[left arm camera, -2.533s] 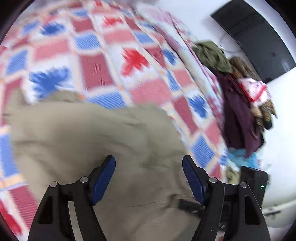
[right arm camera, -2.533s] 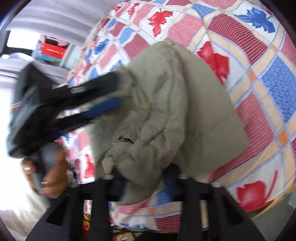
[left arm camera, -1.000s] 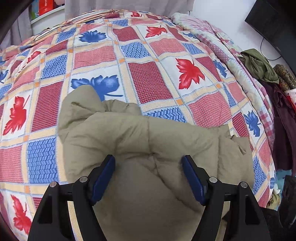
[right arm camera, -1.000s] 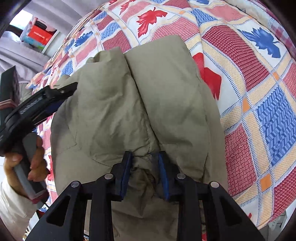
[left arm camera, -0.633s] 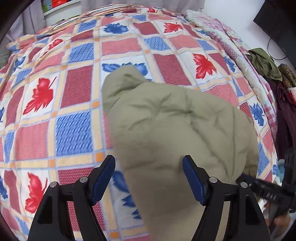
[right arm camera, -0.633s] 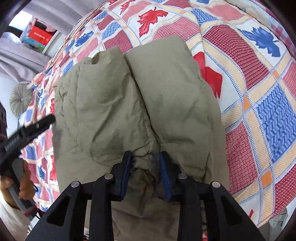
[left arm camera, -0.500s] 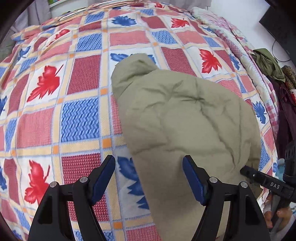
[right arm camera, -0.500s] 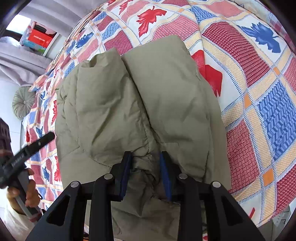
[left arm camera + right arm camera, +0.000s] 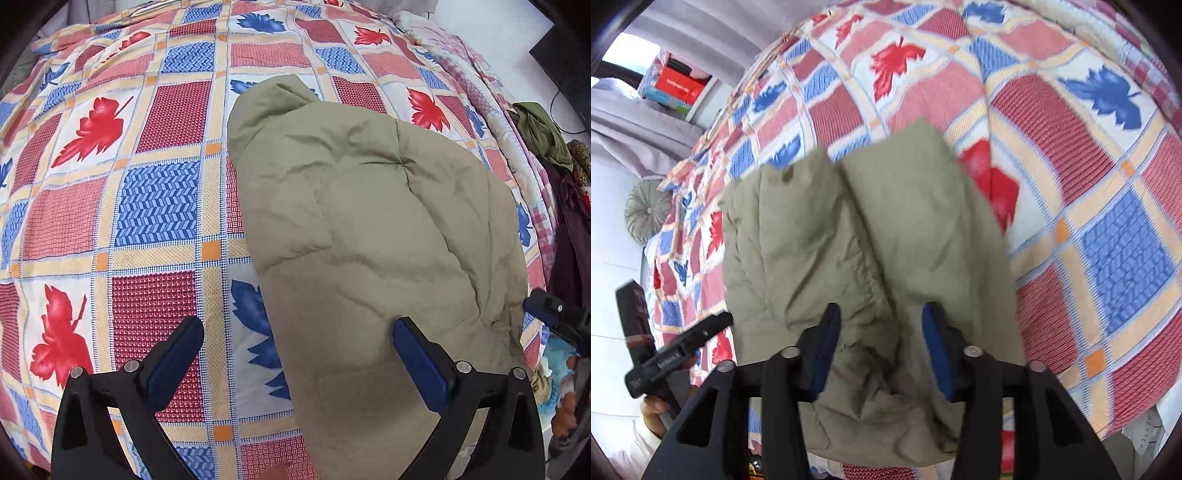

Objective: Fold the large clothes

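The folded khaki padded jacket (image 9: 376, 236) lies on the quilt-covered bed (image 9: 159, 206); left gripper (image 9: 297, 360) gapes empty, right gripper (image 9: 877, 349) has just been opening, its pads off the bunched hem, which may spring loose

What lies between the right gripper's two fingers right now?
In the right wrist view, bunched fabric of the olive jacket sits between the right gripper fingers, which have just been opening.

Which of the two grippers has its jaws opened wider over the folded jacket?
The left gripper: its jaws stand far apart, one over the quilt, one over the khaki jacket. The right gripper stands narrower, astride a jacket fold.
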Tool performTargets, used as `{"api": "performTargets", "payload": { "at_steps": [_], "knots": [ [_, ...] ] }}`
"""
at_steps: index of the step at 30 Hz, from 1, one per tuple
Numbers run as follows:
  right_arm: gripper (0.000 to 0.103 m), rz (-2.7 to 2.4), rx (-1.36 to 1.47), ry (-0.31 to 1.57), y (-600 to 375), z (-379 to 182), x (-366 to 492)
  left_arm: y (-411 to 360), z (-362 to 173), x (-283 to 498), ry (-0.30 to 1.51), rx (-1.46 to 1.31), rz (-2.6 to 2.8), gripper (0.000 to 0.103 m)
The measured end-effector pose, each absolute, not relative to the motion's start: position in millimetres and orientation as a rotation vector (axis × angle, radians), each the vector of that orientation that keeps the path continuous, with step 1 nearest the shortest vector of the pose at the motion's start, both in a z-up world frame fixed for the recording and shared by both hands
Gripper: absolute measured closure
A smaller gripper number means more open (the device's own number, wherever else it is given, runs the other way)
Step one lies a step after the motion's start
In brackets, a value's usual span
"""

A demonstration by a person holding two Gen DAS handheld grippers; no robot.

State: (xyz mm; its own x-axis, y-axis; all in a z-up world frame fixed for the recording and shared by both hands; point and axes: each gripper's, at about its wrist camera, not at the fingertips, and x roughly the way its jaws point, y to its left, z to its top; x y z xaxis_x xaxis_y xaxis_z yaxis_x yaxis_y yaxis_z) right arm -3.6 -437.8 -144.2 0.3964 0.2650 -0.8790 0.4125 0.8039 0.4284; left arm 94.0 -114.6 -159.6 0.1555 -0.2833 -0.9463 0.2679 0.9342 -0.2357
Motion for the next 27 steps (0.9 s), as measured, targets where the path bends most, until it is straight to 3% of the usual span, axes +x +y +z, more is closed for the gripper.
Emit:
{"api": "performTargets", "payload": {
  "at_steps": [9, 10, 20, 23, 27],
  "knots": [
    [0.029, -0.162, 0.674, 1.201, -471.9, -160.9, -0.6, -101.2, -177.7, 101.0, 1.410, -0.164, -0.454, 0.001],
    [0.018, -0.158, 0.669, 1.189, -475.1, -161.7, -1.6, -100.1, -180.1, 102.0, 1.416, -0.174, -0.461, 0.001],
    [0.016, -0.038, 0.838, 1.169, -502.9, -193.0, 2.3, -100.8, -195.7, 109.4, 1.464, -0.333, -0.590, 0.001],
    [0.000, 0.016, 0.868, 1.190, -501.0, -205.5, 9.3, -97.3, -206.1, 111.0, 1.485, -0.395, -0.606, 0.001],
    [0.000, 0.046, 0.871, 1.222, -502.6, -221.9, 18.9, -91.0, -218.4, 112.1, 1.501, -0.486, -0.612, 0.001]
  ]
}}
